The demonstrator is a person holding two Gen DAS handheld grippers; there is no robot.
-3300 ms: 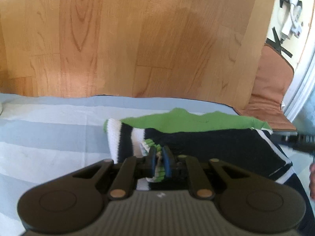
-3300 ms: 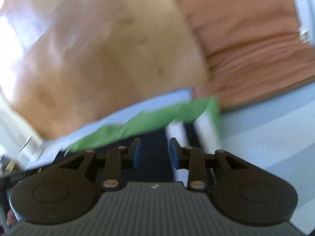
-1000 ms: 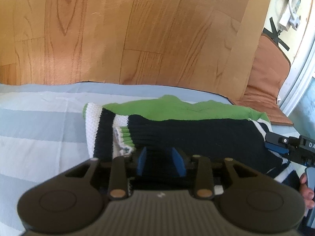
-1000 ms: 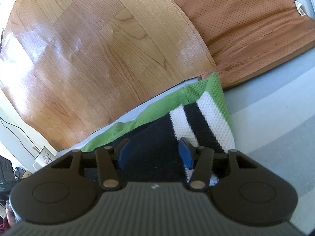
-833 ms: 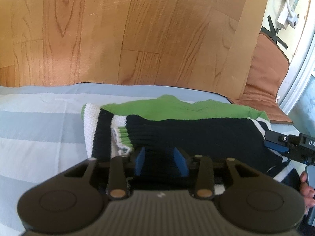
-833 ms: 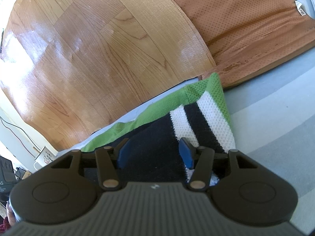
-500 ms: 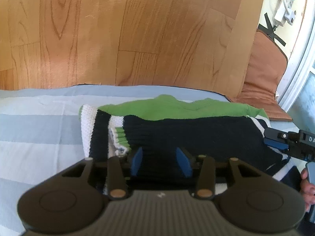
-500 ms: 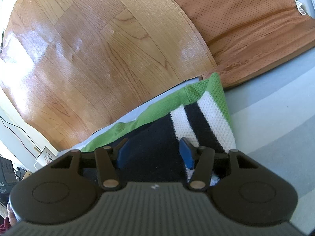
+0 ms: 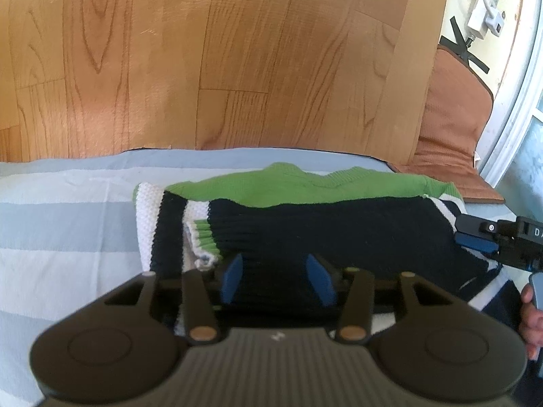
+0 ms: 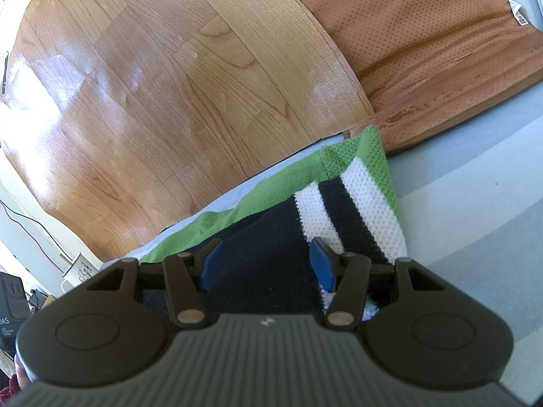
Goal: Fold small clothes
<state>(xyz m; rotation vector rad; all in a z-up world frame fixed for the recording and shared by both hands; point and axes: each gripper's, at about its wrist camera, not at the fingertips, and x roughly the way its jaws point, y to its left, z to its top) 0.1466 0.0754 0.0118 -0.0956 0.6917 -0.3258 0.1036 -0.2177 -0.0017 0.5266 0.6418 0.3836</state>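
A small knitted sweater [image 9: 322, 224], navy with white stripes and a green hem, lies folded on the striped blanket [image 9: 68, 220]. One sleeve with a green-striped cuff [image 9: 203, 237] is laid across its body. My left gripper [image 9: 274, 264] hovers at the sweater's near edge. Its jaws are opening, with navy knit beneath the blue pads [image 9: 234, 273] but nothing pinched. My right gripper [image 10: 265, 254] stands open over the sweater [image 10: 271, 237] at its striped end. It also shows in the left wrist view as the right gripper [image 9: 471, 235] at the sweater's right side.
The blanket [image 10: 475, 220] ends at a wooden floor [image 9: 237, 51] just beyond the sweater. A brown cushion [image 10: 424, 34] lies on the floor at the right. A mug [image 10: 76, 271] stands far left. A hand [image 9: 529, 308] shows at the right edge.
My left gripper let go of the sleeve cuff, which now lies across the sweater, and its jaws have kept widening. The right gripper has stayed open and still.
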